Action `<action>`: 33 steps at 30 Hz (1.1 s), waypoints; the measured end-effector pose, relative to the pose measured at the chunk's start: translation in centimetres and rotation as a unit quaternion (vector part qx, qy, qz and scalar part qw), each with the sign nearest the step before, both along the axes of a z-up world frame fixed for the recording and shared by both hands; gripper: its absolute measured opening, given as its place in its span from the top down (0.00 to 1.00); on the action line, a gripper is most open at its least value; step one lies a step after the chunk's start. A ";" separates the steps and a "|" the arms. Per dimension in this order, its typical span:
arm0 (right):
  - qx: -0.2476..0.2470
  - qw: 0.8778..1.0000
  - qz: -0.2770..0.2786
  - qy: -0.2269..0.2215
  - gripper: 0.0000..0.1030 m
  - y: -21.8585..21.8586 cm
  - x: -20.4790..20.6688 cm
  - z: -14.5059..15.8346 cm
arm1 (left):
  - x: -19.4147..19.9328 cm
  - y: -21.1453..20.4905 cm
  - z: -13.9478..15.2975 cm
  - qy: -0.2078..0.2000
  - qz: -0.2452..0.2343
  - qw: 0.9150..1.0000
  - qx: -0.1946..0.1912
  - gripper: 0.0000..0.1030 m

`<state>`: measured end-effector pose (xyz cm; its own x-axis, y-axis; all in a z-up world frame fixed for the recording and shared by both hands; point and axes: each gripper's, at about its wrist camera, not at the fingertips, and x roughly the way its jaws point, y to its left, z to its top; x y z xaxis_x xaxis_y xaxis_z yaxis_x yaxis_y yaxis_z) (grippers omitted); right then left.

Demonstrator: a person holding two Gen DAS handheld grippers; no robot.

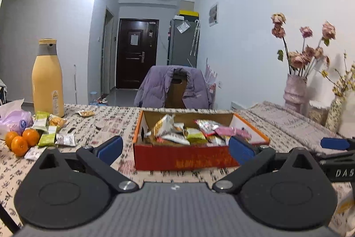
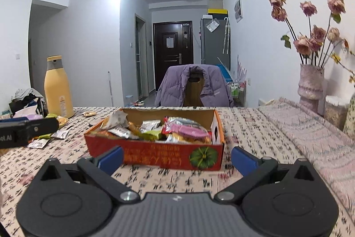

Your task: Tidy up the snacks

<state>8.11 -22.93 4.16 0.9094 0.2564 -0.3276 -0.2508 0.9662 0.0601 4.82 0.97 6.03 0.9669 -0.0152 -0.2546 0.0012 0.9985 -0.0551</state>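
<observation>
A red-orange cardboard box [image 1: 186,159] [image 2: 155,154] sits mid-table, filled with several wrapped snack packets [image 1: 195,132] [image 2: 177,129]. More loose snack packets [image 1: 50,132] [image 2: 52,136] lie on the tablecloth at the left, and one small packet [image 1: 86,112] [image 2: 89,113] lies farther back. My left gripper [image 1: 175,148] is open and empty, just in front of the box. My right gripper [image 2: 177,159] is open too, close to the box's near wall, holding nothing. The right gripper's blue pad [image 1: 335,143] shows at the left view's right edge.
A tall yellow bottle [image 1: 47,79] [image 2: 58,88] stands at the back left. Three oranges [image 1: 21,140] and a pink plastic bag [image 1: 13,119] lie at the left. Vases of dried flowers [image 1: 296,90] [image 2: 310,86] stand at the right. A chair with a purple jacket [image 1: 173,88] [image 2: 193,86] is behind the table.
</observation>
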 end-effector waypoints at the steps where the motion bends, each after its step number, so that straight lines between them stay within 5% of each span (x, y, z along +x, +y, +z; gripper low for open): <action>1: 0.002 1.000 0.000 0.003 0.00 -0.2 -0.4 -0.3 | -0.3 0.0 -0.3 0.005 -0.002 1.000 0.001 0.00; 19: 0.002 0.998 0.005 0.063 0.00 -1.5 -3.1 -4.3 | -2.4 0.4 -6.3 0.096 -0.019 0.995 -0.011 0.00; 33: -0.001 0.997 0.014 0.073 0.00 -1.0 -3.1 -4.9 | -2.4 -0.4 -6.9 0.106 -0.027 0.994 -0.009 0.00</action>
<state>4.98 -23.94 -0.73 0.8443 0.2798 -0.4570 -0.2653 0.9593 0.0971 2.37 0.60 -0.84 0.8897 -0.0721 -0.4509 0.0416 0.9962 -0.0771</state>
